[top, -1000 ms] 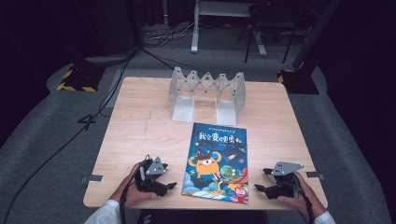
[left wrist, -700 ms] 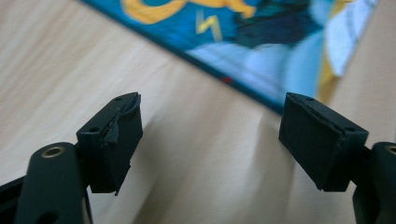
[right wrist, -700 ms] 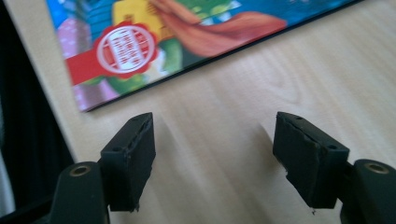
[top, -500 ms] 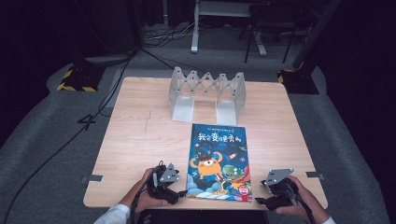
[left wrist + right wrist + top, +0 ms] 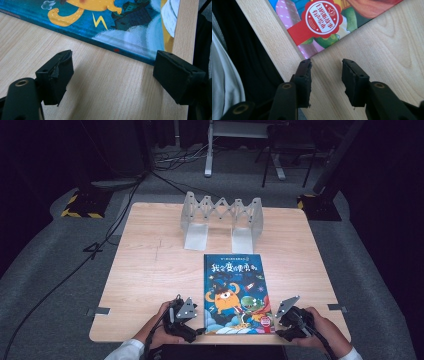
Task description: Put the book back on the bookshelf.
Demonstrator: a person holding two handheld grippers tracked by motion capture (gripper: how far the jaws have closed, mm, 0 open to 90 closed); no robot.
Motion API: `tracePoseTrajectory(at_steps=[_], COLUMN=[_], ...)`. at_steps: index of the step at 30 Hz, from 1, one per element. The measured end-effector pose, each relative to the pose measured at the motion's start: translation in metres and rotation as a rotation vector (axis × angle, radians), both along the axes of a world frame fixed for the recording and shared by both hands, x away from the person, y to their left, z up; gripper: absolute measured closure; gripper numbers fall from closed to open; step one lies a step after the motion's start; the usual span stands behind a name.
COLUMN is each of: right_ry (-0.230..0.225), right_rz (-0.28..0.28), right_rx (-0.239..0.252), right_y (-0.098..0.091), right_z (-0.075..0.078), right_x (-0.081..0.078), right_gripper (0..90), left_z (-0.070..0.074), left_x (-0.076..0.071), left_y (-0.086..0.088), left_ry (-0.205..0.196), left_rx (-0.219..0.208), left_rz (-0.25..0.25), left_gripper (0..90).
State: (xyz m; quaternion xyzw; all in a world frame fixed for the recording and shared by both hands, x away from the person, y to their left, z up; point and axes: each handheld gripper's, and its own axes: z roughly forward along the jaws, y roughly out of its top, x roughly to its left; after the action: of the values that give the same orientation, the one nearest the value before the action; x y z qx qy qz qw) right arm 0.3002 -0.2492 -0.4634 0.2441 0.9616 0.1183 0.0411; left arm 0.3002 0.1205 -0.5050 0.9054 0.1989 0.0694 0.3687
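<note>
Blue cartoon-monster book (image 5: 234, 292), pale wood-grain table (image 5: 150, 270), black claws

Wooden table (image 5: 150, 270) bears a picture book (image 5: 235, 292) (near edge) and folding rack (image 5: 222, 217).

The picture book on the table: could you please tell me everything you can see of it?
The picture book lies flat and closed, cover up, on the wooden table, its bottom edge close to the near edge. The glossy blue cover bears white title characters, an orange one-eyed monster, a green creature, clouds and a red round seal at its lower right corner. It looks thin, with a dark blue spine edge. The left tool and right tool flank its lower corners without touching.
</note>
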Motion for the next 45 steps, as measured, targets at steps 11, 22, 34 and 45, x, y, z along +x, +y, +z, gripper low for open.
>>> tracePoseTrajectory(at_steps=[11,22,34,45], right_ry=[0.033,-0.044,-0.034,-0.054], right_rz=[0.037,0.002,0.003,0.036], right_rx=[-0.029,0.118,0.431,0.590], right_y=[0.012,0.001,-0.018,-0.010], right_z=[0.001,-0.004,-0.015,-0.005], right_x=[-0.004,-0.012,-0.008,0.004], right_gripper=[72.6,76.5,72.0,42.2], left_z=[0.000,0.000,0.000,0.000], left_x=[0.000,0.003,0.009,0.011], left_y=[0.000,0.003,0.013,0.016], left_ry=[0.002,0.003,-0.001,0.000], left_rx=[-0.002,0.000,0.003,0.001], left_rz=[-0.004,-0.007,0.030,0.038], left_gripper=[17.0,17.4,16.6,16.7])
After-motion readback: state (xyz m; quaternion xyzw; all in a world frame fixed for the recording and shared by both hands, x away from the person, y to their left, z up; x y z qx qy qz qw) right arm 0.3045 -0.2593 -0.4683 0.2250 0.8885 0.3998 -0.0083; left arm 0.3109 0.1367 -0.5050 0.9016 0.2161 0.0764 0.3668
